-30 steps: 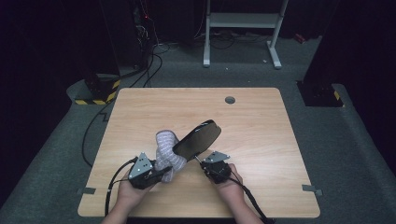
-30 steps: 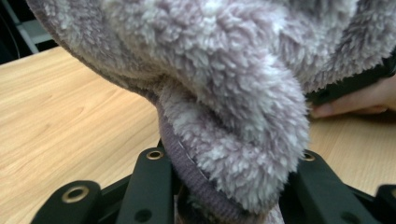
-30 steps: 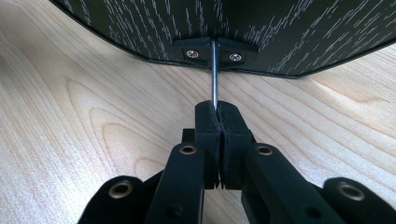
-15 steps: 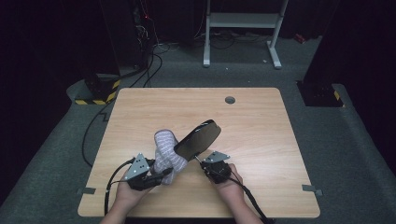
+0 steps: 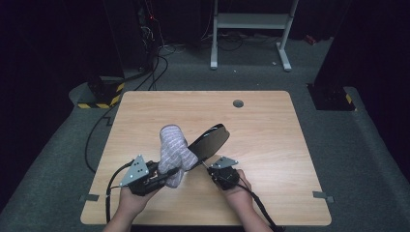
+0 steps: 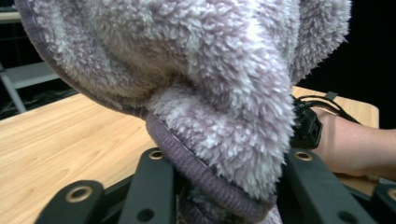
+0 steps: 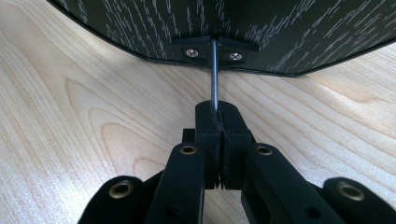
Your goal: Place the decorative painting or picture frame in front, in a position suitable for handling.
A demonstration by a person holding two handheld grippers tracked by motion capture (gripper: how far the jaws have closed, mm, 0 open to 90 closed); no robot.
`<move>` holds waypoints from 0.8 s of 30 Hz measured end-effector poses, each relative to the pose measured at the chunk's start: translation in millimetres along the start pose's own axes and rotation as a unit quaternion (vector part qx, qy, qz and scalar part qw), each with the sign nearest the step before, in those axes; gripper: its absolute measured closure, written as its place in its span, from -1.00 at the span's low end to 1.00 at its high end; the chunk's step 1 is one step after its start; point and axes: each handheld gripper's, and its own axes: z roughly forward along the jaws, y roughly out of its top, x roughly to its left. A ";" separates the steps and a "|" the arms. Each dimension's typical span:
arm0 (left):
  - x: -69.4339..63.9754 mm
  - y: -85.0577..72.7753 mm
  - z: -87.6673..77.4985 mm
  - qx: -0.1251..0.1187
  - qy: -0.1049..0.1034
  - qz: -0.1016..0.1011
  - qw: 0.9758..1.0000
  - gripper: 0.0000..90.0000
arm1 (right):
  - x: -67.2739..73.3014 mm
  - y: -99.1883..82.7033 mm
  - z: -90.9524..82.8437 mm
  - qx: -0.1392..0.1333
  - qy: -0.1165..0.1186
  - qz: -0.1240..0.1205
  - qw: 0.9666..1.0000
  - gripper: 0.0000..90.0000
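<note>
Left tongs (image 5: pixel 162 175), which have just been closing, grip the cuff of the fluffy grey sock (image 5: pixel 173 151) held above the bench (image 5: pixel 270 145). Right tongs (image 5: pixel 216 170) are clamped on the thin metal rod (image 7: pixel 214 74) of the black shoe form (image 5: pixel 209 142), over which the sock is drawn.

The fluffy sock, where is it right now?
In the high view the sock is near the table's front edge, left of centre, pulled over the black paddle, its cuff pinched by the left gripper.
</note>
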 end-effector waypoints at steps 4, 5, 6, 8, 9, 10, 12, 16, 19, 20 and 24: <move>5.6 -15.3 7.5 0.041 -0.001 -0.003 0.999 0.57 | 0.4 0.0 -0.2 0.001 -0.001 0.002 1.000 0.96; 6.5 -18.9 8.7 0.047 0.000 -0.002 0.999 0.57 | 0.5 0.1 -0.1 0.001 -0.002 0.000 1.000 0.96; 7.4 -23.4 10.3 0.059 0.002 -0.002 0.998 0.57 | 0.7 0.0 0.0 0.001 -0.002 0.000 1.000 0.96; 9.0 -32.3 13.5 0.078 0.004 -0.001 0.997 0.58 | 0.5 0.1 -0.1 0.001 -0.002 0.000 1.000 0.96; 10.1 -36.6 15.5 0.088 0.006 0.000 0.996 0.58 | -0.1 0.0 0.1 0.000 -0.002 -0.002 1.000 0.96; 11.8 -42.2 18.4 0.100 0.006 -0.005 0.995 0.58 | 0.0 0.1 0.0 0.001 0.000 0.002 1.000 0.96; 14.4 -50.4 22.8 0.117 0.007 -0.009 0.993 0.58 | -0.1 0.1 0.0 0.001 0.001 0.002 1.000 0.96; 19.4 -62.4 27.9 0.147 0.010 -0.017 0.989 0.57 | 0.0 0.1 0.0 0.001 0.000 0.002 1.000 0.96; 19.1 -62.3 25.1 0.140 0.013 -0.019 0.990 0.57 | -0.1 0.0 0.0 0.000 0.000 0.000 1.000 0.96; 17.6 -61.1 23.5 0.134 0.014 -0.016 0.991 0.56 | -0.1 0.0 0.0 0.000 -0.001 0.000 1.000 0.96; 11.1 -47.7 10.5 0.068 0.005 -0.013 0.998 0.55 | -0.2 0.1 0.0 0.001 0.001 0.002 1.000 0.96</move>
